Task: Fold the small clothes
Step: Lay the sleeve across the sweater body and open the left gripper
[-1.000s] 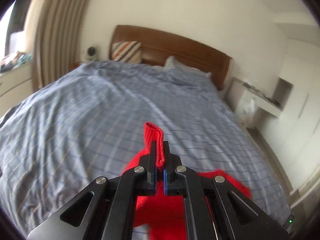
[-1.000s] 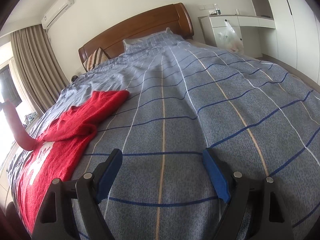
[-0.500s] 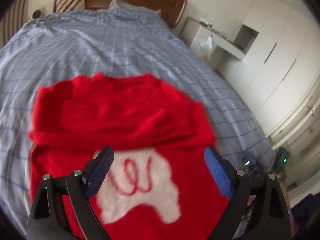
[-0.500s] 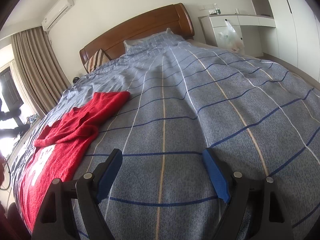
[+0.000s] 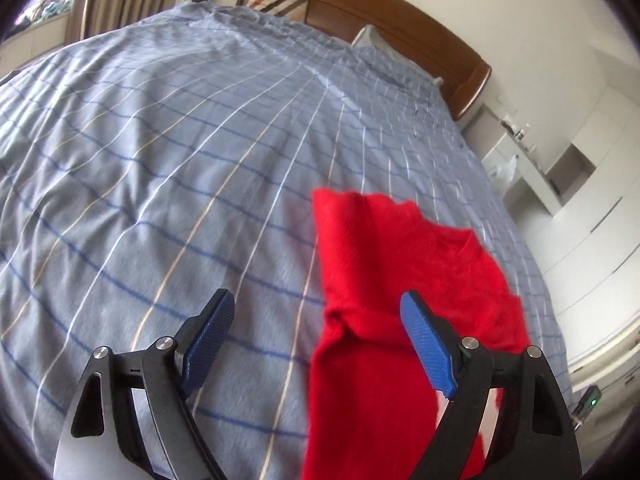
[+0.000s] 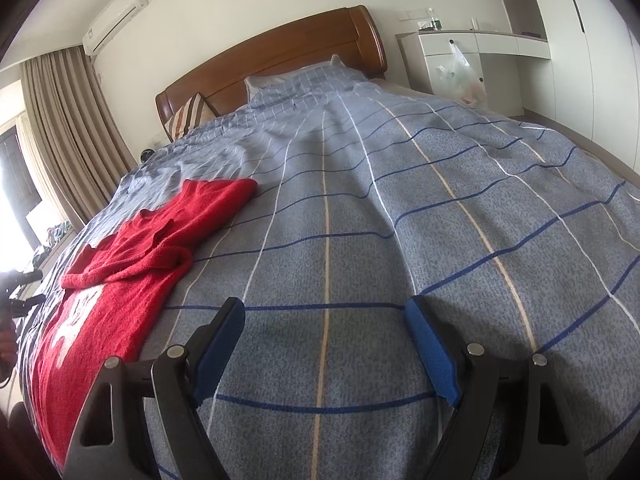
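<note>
A small red sweater with a white print lies flat on the blue checked bedspread, one sleeve folded across its chest. In the right wrist view the sweater lies at the left. My left gripper is open and empty, hovering above the sweater's left edge. My right gripper is open and empty, low over bare bedspread to the right of the sweater. The left gripper shows faintly at the far left edge of the right wrist view.
A wooden headboard with a striped cushion and a pillow stands at the far end. A white desk with a plastic bag and white wardrobes line the right side. Curtains hang on the left.
My left gripper let go of the sleeve, opened, and swung left off the sweater's chest toward its left edge. The sleeve now lies folded across the sweater. The right gripper has not moved.
</note>
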